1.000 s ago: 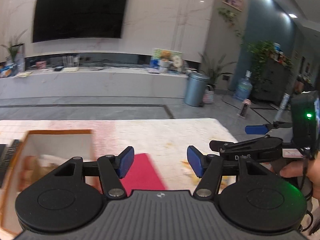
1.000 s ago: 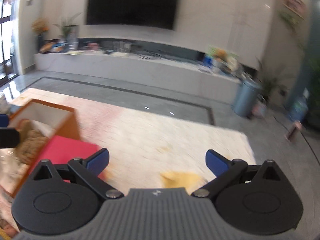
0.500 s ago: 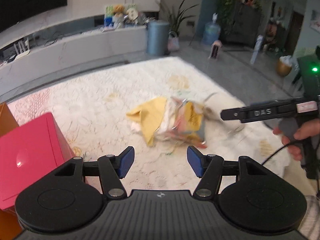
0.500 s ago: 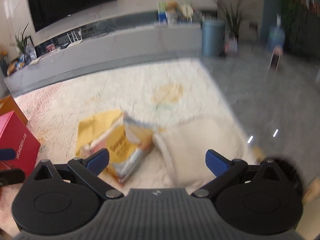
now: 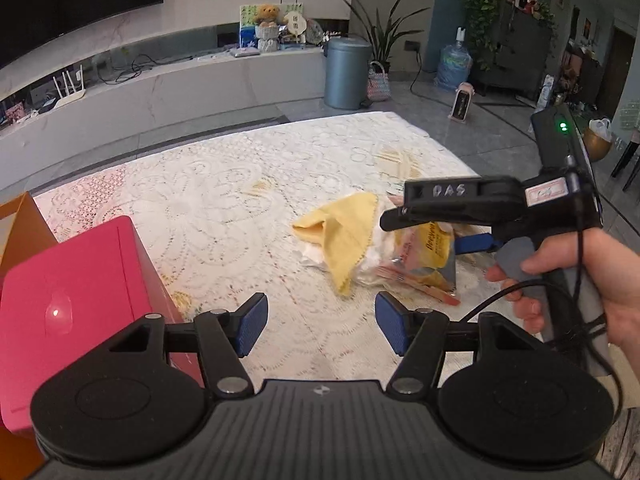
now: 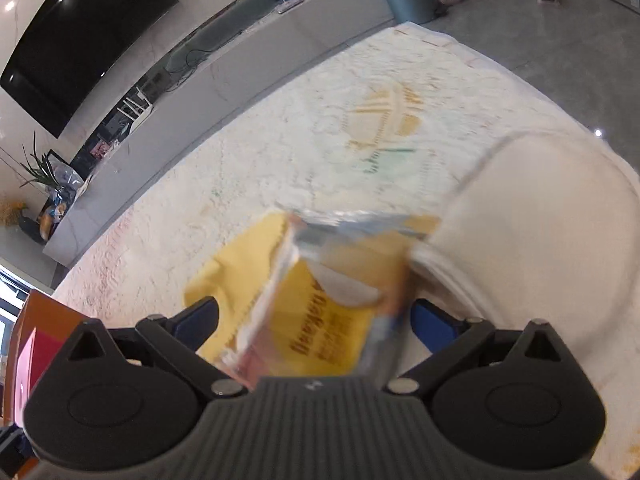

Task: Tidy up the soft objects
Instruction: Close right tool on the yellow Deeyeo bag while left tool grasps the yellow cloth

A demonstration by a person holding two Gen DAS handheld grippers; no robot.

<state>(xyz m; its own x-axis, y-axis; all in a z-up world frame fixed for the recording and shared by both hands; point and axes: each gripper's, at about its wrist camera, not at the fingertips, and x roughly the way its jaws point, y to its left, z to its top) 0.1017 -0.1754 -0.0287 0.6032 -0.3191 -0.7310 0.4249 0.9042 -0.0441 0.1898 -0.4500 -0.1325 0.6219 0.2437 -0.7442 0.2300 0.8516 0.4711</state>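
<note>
A yellow cloth (image 5: 344,232) and a yellow crinkly snack bag (image 5: 430,248) lie heaped on the lace table cover (image 5: 224,208), with white fabric under them. My right gripper (image 5: 424,234), held by a hand (image 5: 592,280), reaches over the heap from the right. In the right wrist view, which is blurred, its jaws (image 6: 316,324) stand wide with the snack bag (image 6: 328,312) between them and the pads apart from it. The yellow cloth (image 6: 236,276) lies to the bag's left. My left gripper (image 5: 322,328) hovers open and empty in front of the heap.
A pink box (image 5: 76,292) stands at the left beside an orange box (image 5: 24,224). A pale rounded soft thing (image 6: 540,232) lies right of the bag. Beyond the table are a low TV bench (image 5: 180,92), a grey bin (image 5: 346,74) and plants.
Both views swung down from the TV wall onto the table. My right gripper rolled and sank until the snack bag came between its jaws. My left gripper stayed open.
</note>
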